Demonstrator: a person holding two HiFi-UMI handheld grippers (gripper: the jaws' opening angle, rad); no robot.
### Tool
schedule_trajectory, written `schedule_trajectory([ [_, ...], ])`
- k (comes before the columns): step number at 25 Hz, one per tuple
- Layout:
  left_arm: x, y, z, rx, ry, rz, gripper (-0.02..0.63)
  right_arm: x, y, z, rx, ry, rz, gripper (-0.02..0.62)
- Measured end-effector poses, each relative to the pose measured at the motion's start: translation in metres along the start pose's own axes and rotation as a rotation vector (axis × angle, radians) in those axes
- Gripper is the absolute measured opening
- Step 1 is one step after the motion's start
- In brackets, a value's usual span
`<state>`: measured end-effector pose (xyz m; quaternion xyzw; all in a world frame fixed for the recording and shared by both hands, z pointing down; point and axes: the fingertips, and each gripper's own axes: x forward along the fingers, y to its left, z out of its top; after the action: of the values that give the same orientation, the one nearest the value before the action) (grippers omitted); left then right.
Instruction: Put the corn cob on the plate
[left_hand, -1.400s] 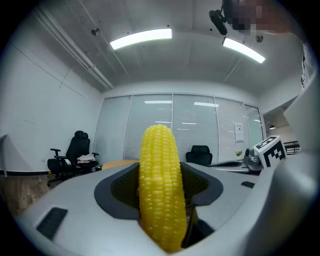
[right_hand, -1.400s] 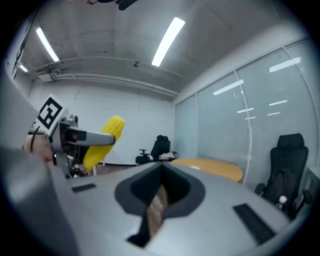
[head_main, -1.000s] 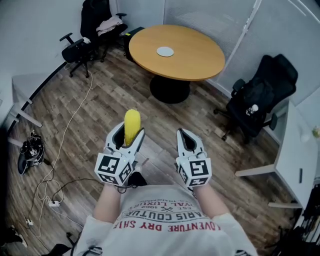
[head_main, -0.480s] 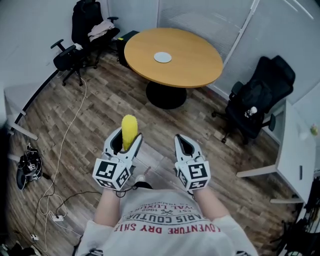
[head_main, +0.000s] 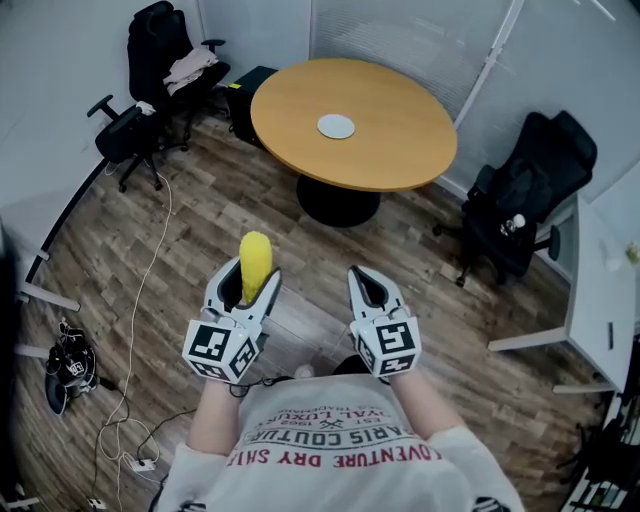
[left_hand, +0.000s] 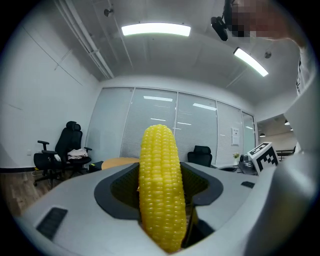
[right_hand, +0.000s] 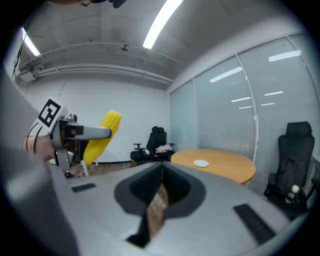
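Left hand-held gripper (head_main: 247, 288) clamps corn cob (left_hand: 160, 185); head view: plate (head_main: 336, 126).

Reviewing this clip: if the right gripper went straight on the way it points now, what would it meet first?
Probably nothing close. The right gripper, tongs together and empty, points across floor toward the black office chair by the far wall, left of the round table. Depth is hard to judge here.

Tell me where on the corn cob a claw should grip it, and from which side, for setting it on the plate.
Grip the lower end, jaws closing across its width from either side, as the left claw holds the corn cob now. It's long and round, so a crosswise pinch probably seats best, and the free tip can reach the plate first.
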<state>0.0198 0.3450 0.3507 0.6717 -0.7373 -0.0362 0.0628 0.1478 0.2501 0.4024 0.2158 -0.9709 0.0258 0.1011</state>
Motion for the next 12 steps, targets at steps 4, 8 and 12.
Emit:
schedule_trajectory([
  [4, 0.019, 0.023, -0.007, -0.018, 0.016, 0.014, 0.281, 0.036, -0.004, 0.001, -0.011, 0.016, 0.031, 0.029],
  [8, 0.055, 0.047, -0.015, -0.03, 0.031, 0.036, 0.281, 0.079, -0.018, 0.004, -0.029, 0.005, 0.076, 0.029],
  [12, 0.104, 0.066, -0.016, -0.027, 0.036, 0.061, 0.281, 0.125, -0.051, 0.006, -0.02, 0.011, 0.104, 0.029],
])
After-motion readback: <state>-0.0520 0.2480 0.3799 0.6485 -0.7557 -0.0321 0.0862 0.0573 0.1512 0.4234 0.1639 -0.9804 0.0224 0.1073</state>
